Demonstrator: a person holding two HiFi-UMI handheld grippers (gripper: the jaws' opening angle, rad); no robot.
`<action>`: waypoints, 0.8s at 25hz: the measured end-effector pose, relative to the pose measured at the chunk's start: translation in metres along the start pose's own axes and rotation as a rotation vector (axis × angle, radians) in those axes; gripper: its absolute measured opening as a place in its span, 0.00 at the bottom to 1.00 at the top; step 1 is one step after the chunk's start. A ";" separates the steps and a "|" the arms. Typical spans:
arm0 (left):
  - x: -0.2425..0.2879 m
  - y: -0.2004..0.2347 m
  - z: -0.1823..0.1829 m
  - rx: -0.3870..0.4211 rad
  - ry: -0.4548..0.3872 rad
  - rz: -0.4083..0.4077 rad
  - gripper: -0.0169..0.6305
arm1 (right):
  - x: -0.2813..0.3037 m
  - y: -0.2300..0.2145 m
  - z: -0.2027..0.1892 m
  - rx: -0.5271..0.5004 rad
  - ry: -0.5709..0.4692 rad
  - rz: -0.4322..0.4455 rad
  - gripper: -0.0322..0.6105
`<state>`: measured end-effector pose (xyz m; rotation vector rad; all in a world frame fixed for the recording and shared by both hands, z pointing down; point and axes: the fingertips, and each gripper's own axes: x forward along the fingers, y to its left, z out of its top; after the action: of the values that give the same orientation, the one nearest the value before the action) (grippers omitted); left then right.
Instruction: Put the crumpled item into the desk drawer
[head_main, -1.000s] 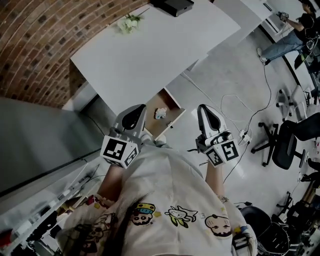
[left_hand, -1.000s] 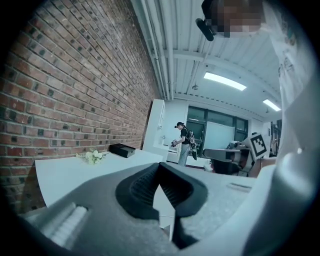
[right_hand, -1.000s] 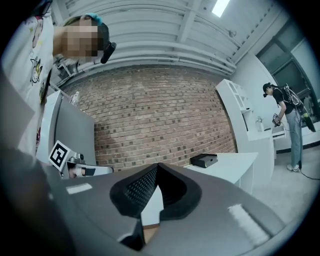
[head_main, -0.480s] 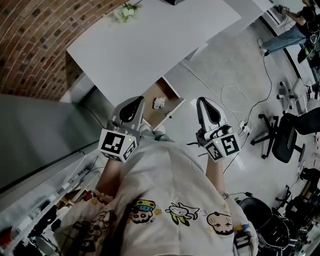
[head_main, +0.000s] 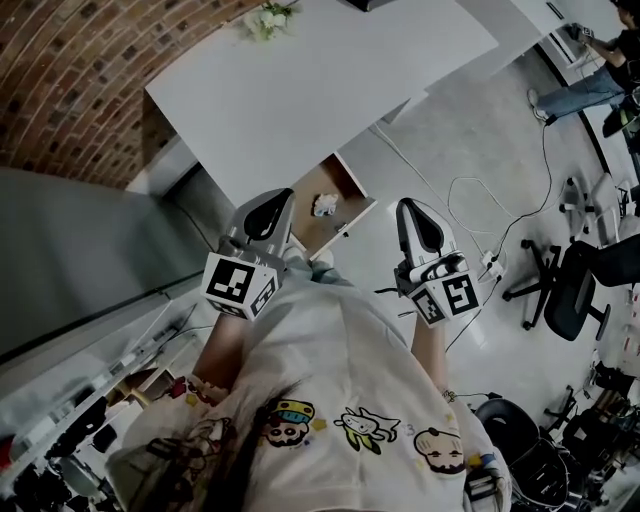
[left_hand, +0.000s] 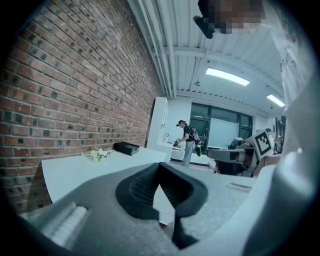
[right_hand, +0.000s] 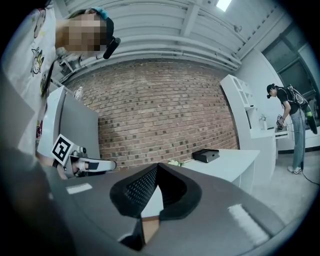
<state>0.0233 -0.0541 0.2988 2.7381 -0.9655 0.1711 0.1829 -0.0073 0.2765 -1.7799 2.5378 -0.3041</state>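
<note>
The white crumpled item (head_main: 325, 205) lies inside the open wooden drawer (head_main: 345, 188), which is pulled out from under the white desk (head_main: 300, 90). My left gripper (head_main: 281, 196) is held just left of the drawer's front end, shut and empty. My right gripper (head_main: 407, 206) is over the floor to the right of the drawer, also shut with nothing in it. The left gripper view shows its jaws (left_hand: 160, 164) meeting at the tips over the desk top. In the right gripper view the jaws (right_hand: 158, 165) are pressed together too. The drawer's inside is hidden in both gripper views.
A small bunch of white flowers (head_main: 268, 18) and a black box (right_hand: 205, 155) lie at the desk's far edge by the brick wall (head_main: 60, 90). Cables (head_main: 470, 210) and a power strip (head_main: 490, 268) lie on the floor at right. Office chairs (head_main: 570, 285) and another person (head_main: 590, 75) are further right.
The head view has shifted a little. Both grippers keep their places beside the drawer and stay shut. The crumpled item lies in the drawer throughout.
</note>
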 end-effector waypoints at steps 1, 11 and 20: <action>0.000 0.000 0.000 -0.001 0.000 0.002 0.02 | 0.000 0.000 0.000 -0.001 0.002 0.002 0.06; 0.000 0.005 -0.003 0.000 0.006 0.023 0.03 | 0.007 -0.004 -0.004 0.002 0.017 0.016 0.06; 0.001 0.010 -0.005 -0.001 0.013 0.038 0.02 | 0.012 -0.005 -0.007 0.009 0.023 0.023 0.06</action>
<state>0.0177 -0.0614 0.3054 2.7161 -1.0140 0.1952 0.1827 -0.0195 0.2853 -1.7528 2.5661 -0.3369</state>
